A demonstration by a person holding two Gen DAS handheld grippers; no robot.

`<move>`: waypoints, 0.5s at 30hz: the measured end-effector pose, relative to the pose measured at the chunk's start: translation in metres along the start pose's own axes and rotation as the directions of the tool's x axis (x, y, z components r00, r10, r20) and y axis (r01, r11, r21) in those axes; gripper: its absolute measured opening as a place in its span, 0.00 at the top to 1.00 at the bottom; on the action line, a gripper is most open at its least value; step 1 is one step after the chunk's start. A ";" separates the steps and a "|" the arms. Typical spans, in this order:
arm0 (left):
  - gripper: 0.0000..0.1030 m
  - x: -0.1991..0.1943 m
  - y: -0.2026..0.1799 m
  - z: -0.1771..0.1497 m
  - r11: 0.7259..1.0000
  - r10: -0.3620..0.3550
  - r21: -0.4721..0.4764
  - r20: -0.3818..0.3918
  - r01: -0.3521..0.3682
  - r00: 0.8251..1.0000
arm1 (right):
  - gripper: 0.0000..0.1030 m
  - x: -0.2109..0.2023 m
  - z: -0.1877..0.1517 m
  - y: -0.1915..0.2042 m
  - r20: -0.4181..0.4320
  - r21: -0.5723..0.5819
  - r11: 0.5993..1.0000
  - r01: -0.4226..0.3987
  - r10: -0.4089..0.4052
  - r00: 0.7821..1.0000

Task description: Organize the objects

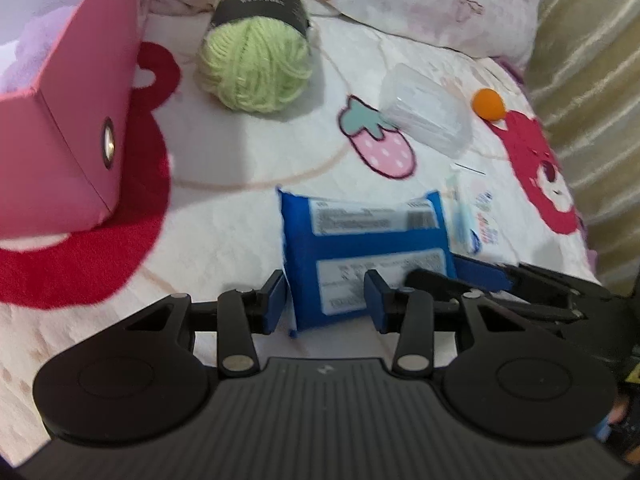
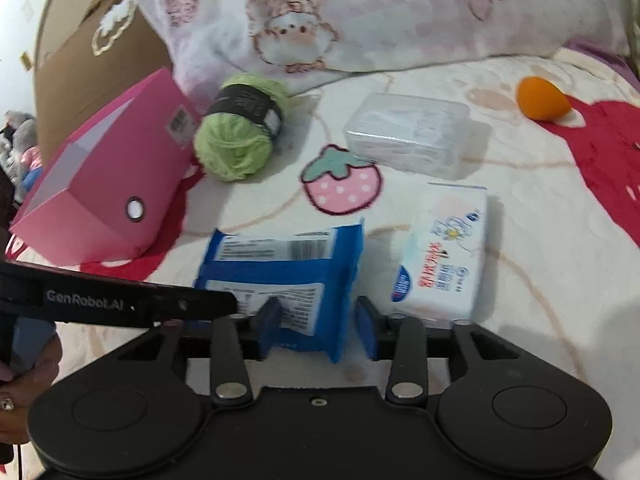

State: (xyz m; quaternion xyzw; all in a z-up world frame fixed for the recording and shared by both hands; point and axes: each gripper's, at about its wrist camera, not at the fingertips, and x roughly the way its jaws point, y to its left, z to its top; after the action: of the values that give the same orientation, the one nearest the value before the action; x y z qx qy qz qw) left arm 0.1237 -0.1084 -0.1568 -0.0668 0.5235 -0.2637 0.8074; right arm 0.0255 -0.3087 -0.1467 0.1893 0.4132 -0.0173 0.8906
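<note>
Packet (image 1: 360,256) upright, label facing cameras | both grippers (image 1: 326,298) (image 2: 316,326) pinching its bottom edge

Soft, even indoor light; faint shadows under the yarn ball (image 1: 256,60). Both views slightly blurred, with fisheye bending at the edges.
</note>
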 end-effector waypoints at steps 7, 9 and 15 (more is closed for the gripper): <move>0.68 0.003 -0.004 -0.003 1.000 0.005 -0.004 0.071 -0.005 0.997 | 0.66 0.001 -0.006 0.009 0.046 -0.066 0.998 -0.004 0.007 0.999; 0.68 0.001 -0.008 -0.007 1.000 0.015 0.004 0.084 -0.016 0.996 | 0.66 -0.001 -0.007 0.013 0.059 -0.083 0.997 0.003 0.002 0.998; 0.70 -0.008 -0.014 -0.017 0.999 0.040 -0.006 0.084 -0.039 0.996 | 0.66 -0.004 -0.012 0.020 0.061 -0.110 0.994 0.012 -0.005 0.998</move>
State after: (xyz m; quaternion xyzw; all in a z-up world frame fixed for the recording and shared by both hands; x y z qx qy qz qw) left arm 0.1014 -0.1135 -0.1523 -0.0694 0.4907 -0.2434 0.8338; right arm 0.0176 -0.2860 -0.1439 0.1376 0.3869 -0.0039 0.9118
